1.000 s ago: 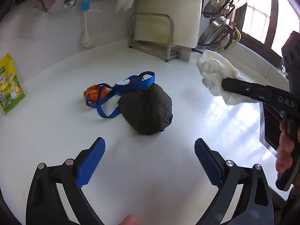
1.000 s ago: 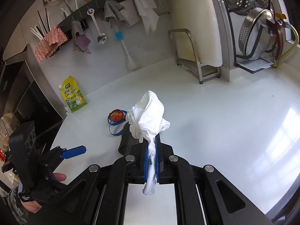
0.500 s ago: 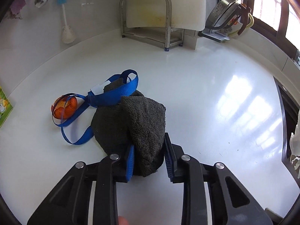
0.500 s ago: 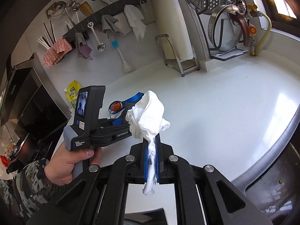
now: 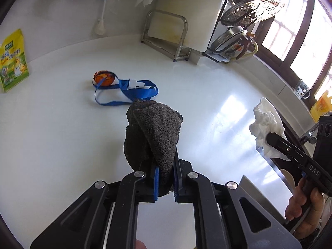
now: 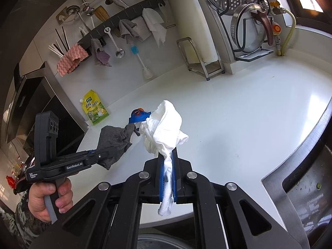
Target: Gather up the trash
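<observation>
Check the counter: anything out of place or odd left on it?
Yes: a blue lanyard lies loosely looped on the white counter, tangled with a small orange object. Nothing spilled or broken. The left tongs grip a dark grey cloth; the right tongs grip a crumpled white tissue.

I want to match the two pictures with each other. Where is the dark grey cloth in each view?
Left wrist view: the dark grey cloth is at centre, clamped in the left tool.
Right wrist view: the same cloth is at left of centre, hanging from that tool, held above the counter.
Shared landmark: the yellow pouch against the wall.
</observation>
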